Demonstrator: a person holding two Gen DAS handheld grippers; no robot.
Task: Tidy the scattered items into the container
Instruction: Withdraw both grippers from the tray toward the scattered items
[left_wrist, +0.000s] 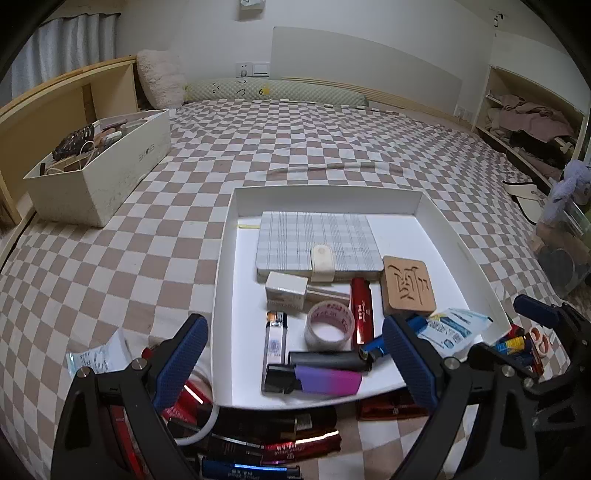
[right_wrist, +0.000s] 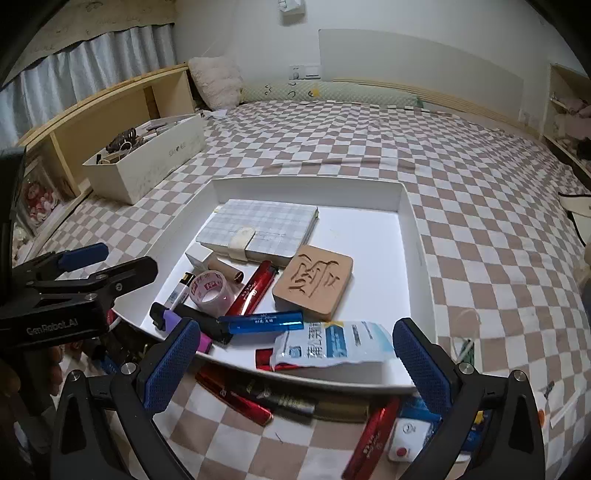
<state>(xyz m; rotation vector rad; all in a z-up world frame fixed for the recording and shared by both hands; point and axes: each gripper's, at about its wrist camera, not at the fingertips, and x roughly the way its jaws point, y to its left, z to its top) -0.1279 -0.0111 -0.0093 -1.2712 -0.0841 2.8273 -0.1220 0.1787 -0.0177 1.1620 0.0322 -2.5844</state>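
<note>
A shallow white tray lies on the checked bed. It holds a plaid notebook, a carved wooden block, a tape roll, a red lighter, a blue lighter, a purple lighter and a white-blue packet. Several red and dark lighters lie scattered in front of the tray. My left gripper and right gripper hover open over the tray's near edge, holding nothing.
A white shoe box full of odds and ends stands at the far left by the wooden bed shelf. A plastic packet lies left of the tray. Small items sit at the near right. A plush toy is at the right edge.
</note>
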